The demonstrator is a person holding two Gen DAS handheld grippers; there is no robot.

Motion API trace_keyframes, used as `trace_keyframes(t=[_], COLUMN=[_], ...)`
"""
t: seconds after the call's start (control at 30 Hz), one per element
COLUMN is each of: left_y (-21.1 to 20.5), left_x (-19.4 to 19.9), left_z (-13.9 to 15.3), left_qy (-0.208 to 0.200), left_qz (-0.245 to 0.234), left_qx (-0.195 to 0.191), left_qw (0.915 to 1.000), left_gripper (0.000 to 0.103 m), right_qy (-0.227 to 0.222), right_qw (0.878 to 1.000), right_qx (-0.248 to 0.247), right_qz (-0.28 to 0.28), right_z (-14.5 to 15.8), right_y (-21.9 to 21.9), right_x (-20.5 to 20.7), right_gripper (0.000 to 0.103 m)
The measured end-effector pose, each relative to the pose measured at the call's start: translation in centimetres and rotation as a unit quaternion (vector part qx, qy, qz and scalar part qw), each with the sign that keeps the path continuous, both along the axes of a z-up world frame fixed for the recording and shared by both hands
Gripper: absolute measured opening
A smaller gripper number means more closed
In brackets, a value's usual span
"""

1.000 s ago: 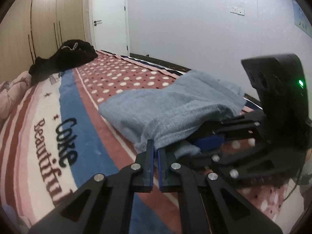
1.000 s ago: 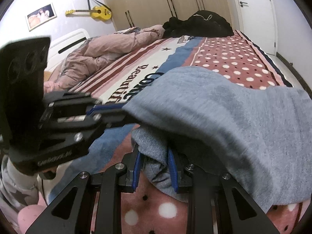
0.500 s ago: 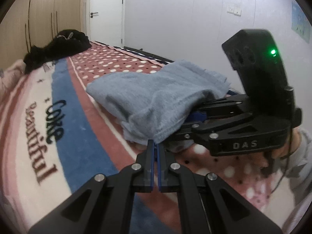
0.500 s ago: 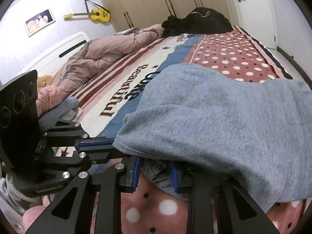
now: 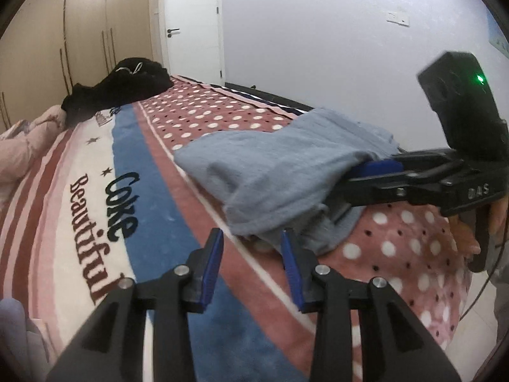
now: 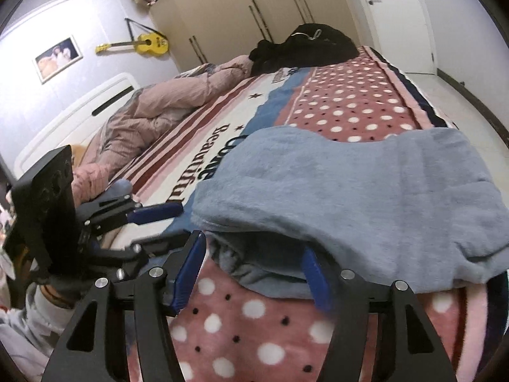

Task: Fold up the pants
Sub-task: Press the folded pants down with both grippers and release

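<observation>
Here, left wrist view: the left gripper (image 5: 251, 238) has just been opening and its blue pads now stand moderately apart with nothing between them; the near hem of the grey pants (image 5: 283, 172) lies just beyond the right fingertip, not pinched. The pants sit as a thick folded bundle on the dotted part of the blanket (image 5: 203, 117), near the bed's corner. From the right side the right gripper (image 5: 366, 172) reaches in under the top layer, one blue pad showing at the fold.

Judgement: this is the release after a fold. To do it well, draw both tools straight back and low, along the line of the fingers, so no pad drags the upper layer off the lower. Then check that the edges line up.

Right wrist view: the right gripper (image 6: 251, 254) has likewise just been opening; its jaws stand fairly wide, straddling the lower grey layers, and I see no pad pressing cloth. The top layer of the pants (image 6: 350, 187) drapes over the right fingertip, so it could catch on withdrawal. The left gripper (image 6: 159, 213) is beside the bundle's left edge, clear of it.

Containers: none in either view. A black heap of clothing (image 6: 305, 44) and a pink quilt (image 6: 165, 105) lie farther up the bed, well apart.
</observation>
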State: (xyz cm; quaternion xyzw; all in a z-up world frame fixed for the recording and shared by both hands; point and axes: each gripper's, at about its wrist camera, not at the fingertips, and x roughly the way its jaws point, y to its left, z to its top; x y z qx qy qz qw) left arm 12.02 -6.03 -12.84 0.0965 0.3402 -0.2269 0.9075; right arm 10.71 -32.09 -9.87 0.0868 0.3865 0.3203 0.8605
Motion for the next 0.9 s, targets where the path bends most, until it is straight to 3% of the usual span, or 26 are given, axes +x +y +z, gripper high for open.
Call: trace_keyframes(t=[0.37, 0.6, 0.7, 0.73, 0.9], left_y=[-1.1, 0.0, -0.7, -0.7, -1.5], left_x=[1.2, 2.5, 3.5, 3.7, 2.1], left_z=[-0.6, -1.4, -1.9, -1.7, -1.2], left_qy=[-0.031, -0.017, -0.026, -0.031, -0.041], left_qz=[0.002, 0.020, 0.030, 0.032, 0.016], left_qx=[0.047, 0.040, 0.048, 0.039, 0.032], left_qw=[0.9984, 0.9989, 0.9981, 0.9983, 0.9986], left_gripper=[0.033, 0.031, 0.016, 0.004, 0.001], right_qy=[0.007, 0.008, 0.011, 0.012, 0.008], right_qw=[1.000, 1.000, 1.000, 1.000, 1.000], right_qx=[0.003, 0.006, 0.009, 0.009, 0.011], right_qz=[0.001, 0.001, 0.001, 0.003, -0.006], right_z=[-0.1, -0.3, -0.4, -0.4, -0.4], right_y=[0.1, 0.3, 0.4, 0.4, 0.0], right_x=[0.5, 0.8, 1.0, 1.1, 1.4], right_gripper=[0.056, 0.056, 0.056, 0.056, 0.056])
